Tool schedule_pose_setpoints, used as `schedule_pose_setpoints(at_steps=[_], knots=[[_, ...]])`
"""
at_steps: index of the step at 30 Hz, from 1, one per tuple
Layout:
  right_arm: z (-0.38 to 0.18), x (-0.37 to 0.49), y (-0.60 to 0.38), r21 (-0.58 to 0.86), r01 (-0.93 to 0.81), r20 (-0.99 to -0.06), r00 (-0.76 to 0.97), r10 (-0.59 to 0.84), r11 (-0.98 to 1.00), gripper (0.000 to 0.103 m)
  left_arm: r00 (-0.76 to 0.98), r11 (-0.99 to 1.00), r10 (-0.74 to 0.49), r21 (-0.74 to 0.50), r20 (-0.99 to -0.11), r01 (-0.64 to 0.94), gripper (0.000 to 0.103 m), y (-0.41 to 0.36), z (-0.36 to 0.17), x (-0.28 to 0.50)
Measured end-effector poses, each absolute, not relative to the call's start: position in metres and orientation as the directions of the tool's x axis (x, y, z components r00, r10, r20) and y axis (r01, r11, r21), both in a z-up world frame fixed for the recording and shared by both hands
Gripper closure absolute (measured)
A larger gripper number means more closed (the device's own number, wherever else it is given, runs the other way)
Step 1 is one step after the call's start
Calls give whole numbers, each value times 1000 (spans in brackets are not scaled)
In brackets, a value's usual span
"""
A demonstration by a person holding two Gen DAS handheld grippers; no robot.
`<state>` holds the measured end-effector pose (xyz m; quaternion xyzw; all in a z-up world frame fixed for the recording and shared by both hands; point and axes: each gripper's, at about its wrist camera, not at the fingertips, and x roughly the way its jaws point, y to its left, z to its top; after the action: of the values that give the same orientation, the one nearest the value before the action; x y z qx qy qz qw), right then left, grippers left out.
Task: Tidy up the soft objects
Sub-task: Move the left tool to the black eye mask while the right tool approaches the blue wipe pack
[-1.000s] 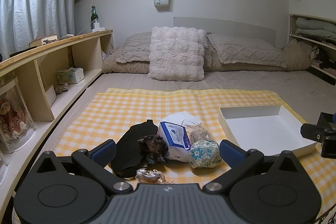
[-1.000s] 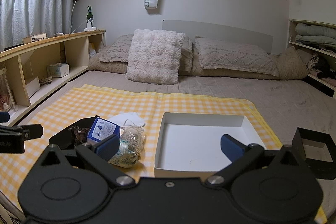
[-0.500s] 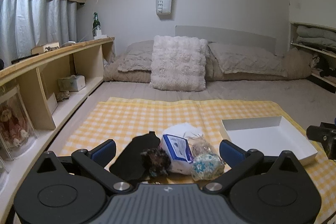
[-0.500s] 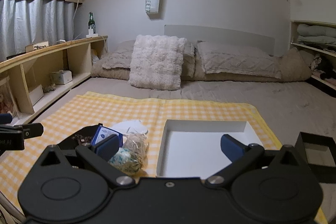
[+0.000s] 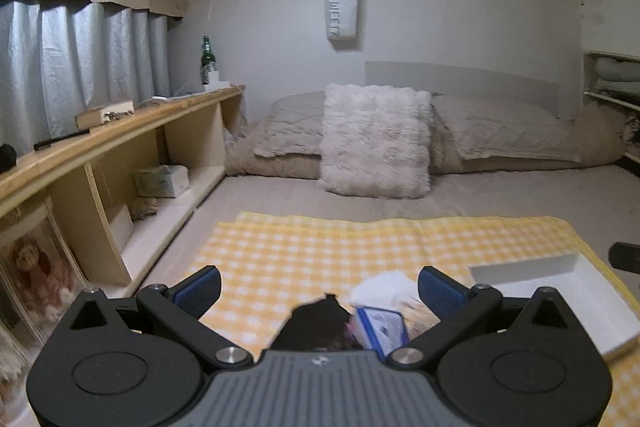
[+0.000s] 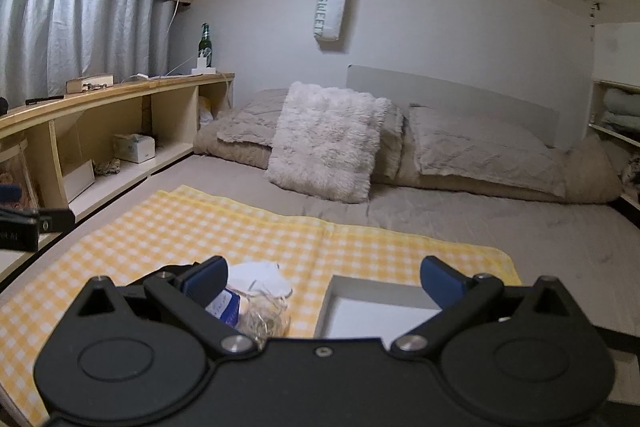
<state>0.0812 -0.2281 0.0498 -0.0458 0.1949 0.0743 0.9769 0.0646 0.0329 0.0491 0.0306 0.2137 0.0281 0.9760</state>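
Note:
A small pile of soft things lies on the yellow checked cloth [image 5: 320, 247]: a black cloth piece [image 5: 316, 323], a blue-and-white tissue pack [image 5: 380, 327] and a white cloth [image 5: 384, 287]. In the right wrist view the tissue pack [image 6: 224, 307], a clear crinkly bag [image 6: 264, 315] and the white cloth [image 6: 256, 275] show. A white open box [image 5: 560, 291] sits to the right of the pile; it also shows in the right wrist view [image 6: 376, 311]. My left gripper [image 5: 320, 287] is open and empty, raised above the pile. My right gripper [image 6: 324, 279] is open and empty above the pile and box.
A fluffy white pillow [image 5: 376, 139] and grey pillows lie at the head of the bed. A wooden shelf [image 5: 120, 131] runs along the left with a tissue box [image 5: 164, 179] and a green bottle [image 5: 206, 59]. Shelves with folded bedding stand at the right.
Both grippers have tilted upward and risen, so the pile and white box have slid to the bottom of both views. Nothing was taken hold of.

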Motion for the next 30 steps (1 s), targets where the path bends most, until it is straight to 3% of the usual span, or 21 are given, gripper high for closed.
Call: schedule_pose_setpoints(at_steps=[9,20,24,30], knots=[[28,140,-214,28,-185,-429,885,179,982,0,892,986,148,130,-428,-102,0,56,34,136],[-33,186,-197,96,-210,-618,754,224,973,0,706,985,148,170,-693,-39,0,101,-51,209],[-50,210,-195,225,-175,-683,673,283,958,0,647,979,154,204,-747,3,0,109,-79,226],[-63,241,-183,323,-146,-697,631,340,935,0,592,969,122,225,-796,103,2,108,-106,242]])
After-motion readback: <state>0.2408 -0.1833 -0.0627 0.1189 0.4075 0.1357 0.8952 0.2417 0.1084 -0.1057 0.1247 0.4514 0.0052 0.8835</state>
